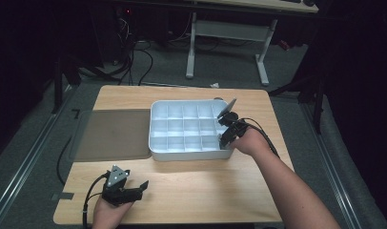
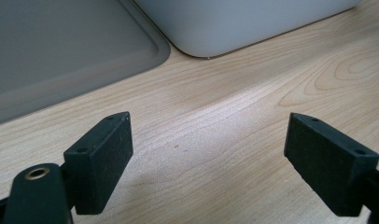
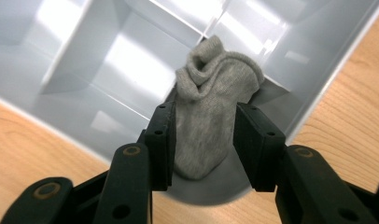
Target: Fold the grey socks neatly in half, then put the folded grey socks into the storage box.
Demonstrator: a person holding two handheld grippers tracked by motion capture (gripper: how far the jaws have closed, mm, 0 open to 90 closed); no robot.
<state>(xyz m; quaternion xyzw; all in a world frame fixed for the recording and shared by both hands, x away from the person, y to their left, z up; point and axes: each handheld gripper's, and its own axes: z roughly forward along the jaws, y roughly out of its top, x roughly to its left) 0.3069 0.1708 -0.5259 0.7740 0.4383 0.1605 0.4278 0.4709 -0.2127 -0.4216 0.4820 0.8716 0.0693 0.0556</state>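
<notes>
A white tray (image 1: 153,129) with several compartments sits in the middle of the wooden table (image 1: 191,186). In the right gripper view a grey sock (image 3: 211,84) lies crumpled in the tray's (image 3: 108,70) corner compartment. My right gripper (image 3: 205,109) hangs over that corner with its jaws apart on either side of the sock, not squeezing it. From above, the right gripper (image 1: 225,138) is at the tray's near right corner. My left gripper (image 1: 139,188) rests low near the table's front left, open, with bare wood between its jaws (image 2: 209,119).
A flat grey lid (image 1: 115,133) lies against the tray's left side, and its rounded corner (image 2: 61,46) is ahead of the left gripper next to the tray wall (image 2: 253,23). A white desk frame (image 1: 229,43) and cables stand on the floor beyond the table.
</notes>
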